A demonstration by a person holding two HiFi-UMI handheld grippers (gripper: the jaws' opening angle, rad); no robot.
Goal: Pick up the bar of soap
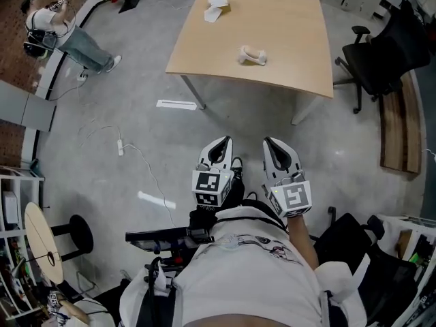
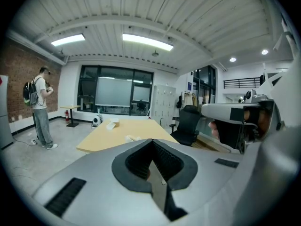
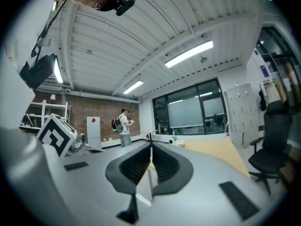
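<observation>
The bar of soap (image 1: 252, 55) is a small cream lump lying on the light wooden table (image 1: 286, 26), towards its near edge. In the left gripper view the soap (image 2: 132, 138) shows far ahead, just over the jaws. Both grippers are held close to the person's body, well short of the table and above the floor. My left gripper (image 1: 219, 142) (image 2: 151, 140) is shut with nothing in it. My right gripper (image 1: 272, 142) (image 3: 150, 145) is shut and empty too, side by side with the left.
White paper items (image 1: 218, 7) lie at the table's far end. A black office chair (image 1: 381, 53) stands right of the table. A person with a backpack (image 1: 61, 33) stands at far left. A white power strip and cable (image 1: 120, 147) lie on the concrete floor.
</observation>
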